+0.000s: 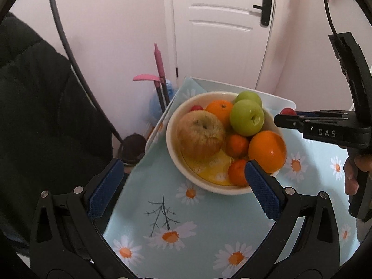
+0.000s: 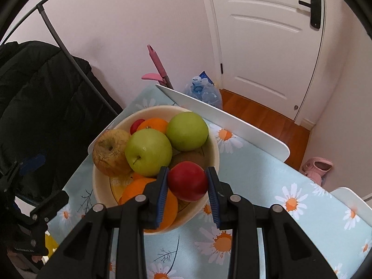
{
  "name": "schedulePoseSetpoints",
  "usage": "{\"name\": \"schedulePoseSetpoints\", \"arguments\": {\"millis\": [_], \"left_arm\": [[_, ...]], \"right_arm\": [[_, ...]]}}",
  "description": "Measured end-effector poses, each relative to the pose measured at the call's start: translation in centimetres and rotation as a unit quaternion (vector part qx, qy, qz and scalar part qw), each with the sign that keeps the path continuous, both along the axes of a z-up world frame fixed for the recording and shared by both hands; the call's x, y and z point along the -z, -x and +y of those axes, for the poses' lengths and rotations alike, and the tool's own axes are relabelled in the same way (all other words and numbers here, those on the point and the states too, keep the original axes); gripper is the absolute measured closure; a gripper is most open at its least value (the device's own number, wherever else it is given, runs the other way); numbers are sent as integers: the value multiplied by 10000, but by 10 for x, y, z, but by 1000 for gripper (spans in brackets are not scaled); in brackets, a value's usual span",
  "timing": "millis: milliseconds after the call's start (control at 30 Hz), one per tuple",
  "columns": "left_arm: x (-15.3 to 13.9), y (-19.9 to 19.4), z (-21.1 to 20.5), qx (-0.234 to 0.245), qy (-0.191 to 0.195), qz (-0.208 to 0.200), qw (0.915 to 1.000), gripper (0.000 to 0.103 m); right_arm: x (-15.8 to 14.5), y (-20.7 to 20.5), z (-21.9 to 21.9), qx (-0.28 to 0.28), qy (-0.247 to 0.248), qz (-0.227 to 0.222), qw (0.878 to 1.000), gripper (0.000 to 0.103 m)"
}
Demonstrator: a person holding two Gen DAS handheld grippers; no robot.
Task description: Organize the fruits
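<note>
My left gripper (image 1: 184, 186) hangs wide open and empty over the near rim of the cream bowl (image 1: 173, 144). My right gripper (image 2: 187, 181) clamps a red fruit (image 2: 187, 181) above the bowl's right side, green apples (image 2: 148, 154) beyond.

One cream bowl (image 2: 215, 148), two green apples (image 2: 148, 152) — one wrinkled brown apple (image 2: 111, 153), one red fruit (image 2: 187, 181) gripped.

A: We get soft, even daylight, no hard shadows; glare spot on the orange (image 1: 267, 151) around 3 o'clock.
B: We see fisheye bending, black vignette at the rim, centre sharp.
</note>
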State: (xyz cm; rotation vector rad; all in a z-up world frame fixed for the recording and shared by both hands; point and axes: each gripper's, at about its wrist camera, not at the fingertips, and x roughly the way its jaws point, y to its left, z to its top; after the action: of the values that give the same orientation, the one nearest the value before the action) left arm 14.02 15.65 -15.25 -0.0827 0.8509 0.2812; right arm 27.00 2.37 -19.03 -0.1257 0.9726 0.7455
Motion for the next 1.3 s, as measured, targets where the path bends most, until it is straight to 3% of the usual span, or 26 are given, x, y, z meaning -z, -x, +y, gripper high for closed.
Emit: {"name": "schedulePoseSetpoints", "arguments": {"millis": [233, 300, 367, 500, 567, 600, 933, 1133, 1300], "left_arm": [[0, 9, -8, -124, -108, -22, 9999, 0], [0, 11, -10, -162, -115, -39, 9998, 0], [-1, 13, -11, -214, -99, -51, 9997, 0], [-4, 16, -11, -322, -35, -41, 9995, 0], [-6, 18, -13, -346, -86, -37, 9994, 0], [-9, 19, -14, -346, -138, -37, 9993, 0], [-44, 29, -25, -48, -443, -291, 9986, 0], [-74, 39, -35, 398, -567, -522, 9962, 0], [-99, 46, -39, 720, -534, -742, 9932, 0]], "right_arm": [[7, -1, -3, -66, -174, 38, 9998, 72], [8, -1, -6, -97, -230, 64, 9997, 55], [8, -1, -9, -94, -348, 78, 9993, 29], [5, 2, -15, -14, -413, -27, 9991, 26], [3, 5, -17, 19, -395, -120, 9991, 7], [1, 7, -19, 25, -403, -158, 9991, 4], [-41, 35, -43, 405, -321, -603, 9968, 2], [-79, 68, -61, 1011, -52, -958, 9902, 2], [-114, 108, -83, 1765, 40, -1221, 9767, 2]]}}
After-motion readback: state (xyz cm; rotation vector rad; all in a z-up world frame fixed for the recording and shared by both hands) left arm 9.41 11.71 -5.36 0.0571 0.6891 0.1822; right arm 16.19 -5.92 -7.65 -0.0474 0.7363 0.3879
